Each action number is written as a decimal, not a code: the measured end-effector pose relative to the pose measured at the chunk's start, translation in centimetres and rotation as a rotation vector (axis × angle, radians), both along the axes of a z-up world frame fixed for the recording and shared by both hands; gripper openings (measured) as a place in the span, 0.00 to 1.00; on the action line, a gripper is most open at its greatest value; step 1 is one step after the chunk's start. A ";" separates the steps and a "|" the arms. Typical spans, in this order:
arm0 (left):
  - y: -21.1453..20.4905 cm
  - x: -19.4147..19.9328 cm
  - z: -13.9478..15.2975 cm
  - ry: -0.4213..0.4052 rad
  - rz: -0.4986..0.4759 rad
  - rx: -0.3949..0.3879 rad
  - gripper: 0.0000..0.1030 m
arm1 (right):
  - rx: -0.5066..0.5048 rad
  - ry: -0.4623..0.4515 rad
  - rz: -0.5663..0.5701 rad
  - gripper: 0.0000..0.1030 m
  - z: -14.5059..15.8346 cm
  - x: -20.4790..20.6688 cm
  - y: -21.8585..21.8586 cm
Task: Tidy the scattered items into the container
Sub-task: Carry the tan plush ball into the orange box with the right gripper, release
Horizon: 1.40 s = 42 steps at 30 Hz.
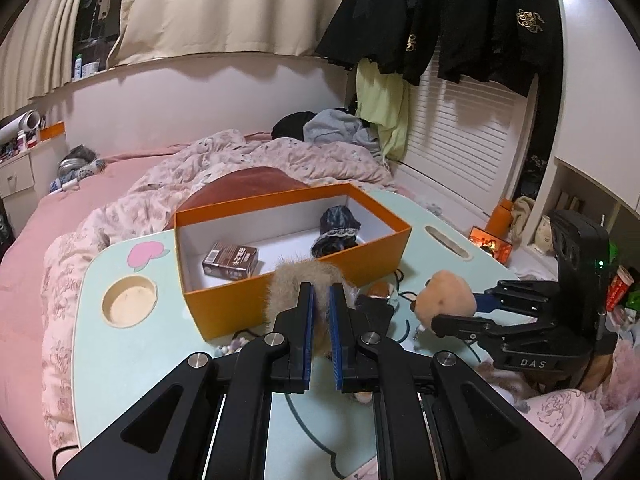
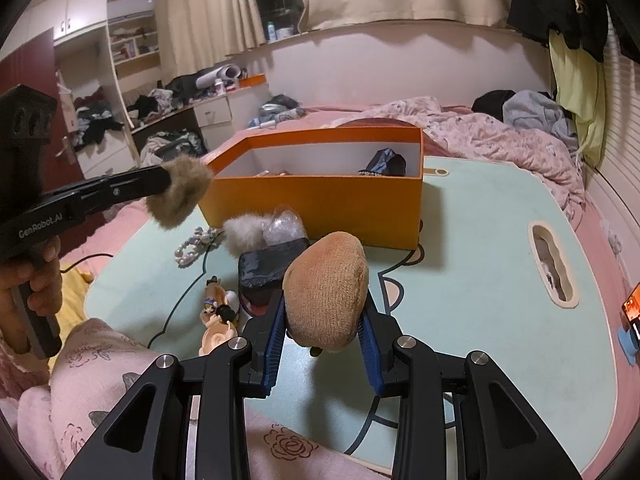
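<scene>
Now my left tool (image 1: 320,292) is clamped tight on a brown fur puff (image 1: 298,280), which bulges out past the fingertips, lifted off the surface (image 2: 480,260) and just short of the near wall of the orange box (image 1: 224,308). From the right camera the puff (image 2: 180,196) hangs off the tool's tip beside the box's left corner, drooping downward.

My right tool (image 2: 324,320) grips a tan plush lump (image 2: 326,290) between its blue pads, jaws partly apart around it. Its long axis runs up and away from me, tilted toward the box (image 2: 320,204), rounded end forward; the lower end is hidden between the fingers.

Inside the box lie a small dark carton (image 1: 231,264) and a dark lacy bundle (image 1: 338,230). On the surface before it sit a pale fur puff (image 2: 244,234), beads (image 2: 194,246), a crinkled clear bag (image 2: 284,226), a dark pouch (image 2: 266,268) and a small figure (image 2: 218,312), too small to make out well.
</scene>
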<state>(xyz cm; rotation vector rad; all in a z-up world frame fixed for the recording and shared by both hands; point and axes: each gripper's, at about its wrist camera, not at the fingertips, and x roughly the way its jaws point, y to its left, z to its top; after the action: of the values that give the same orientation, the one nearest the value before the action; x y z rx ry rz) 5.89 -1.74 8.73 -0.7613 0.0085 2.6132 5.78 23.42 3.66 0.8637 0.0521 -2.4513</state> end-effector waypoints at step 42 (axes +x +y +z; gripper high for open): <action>-2.2 -7.0 1.0 -0.061 0.101 0.113 0.69 | -0.138 -0.036 -0.102 0.63 6.1 -8.8 -0.8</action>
<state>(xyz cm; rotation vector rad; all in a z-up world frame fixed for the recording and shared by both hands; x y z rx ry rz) -1.13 -3.91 9.74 -0.8200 -0.1986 2.6570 -3.06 22.64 9.78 0.8682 -0.1763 -2.4982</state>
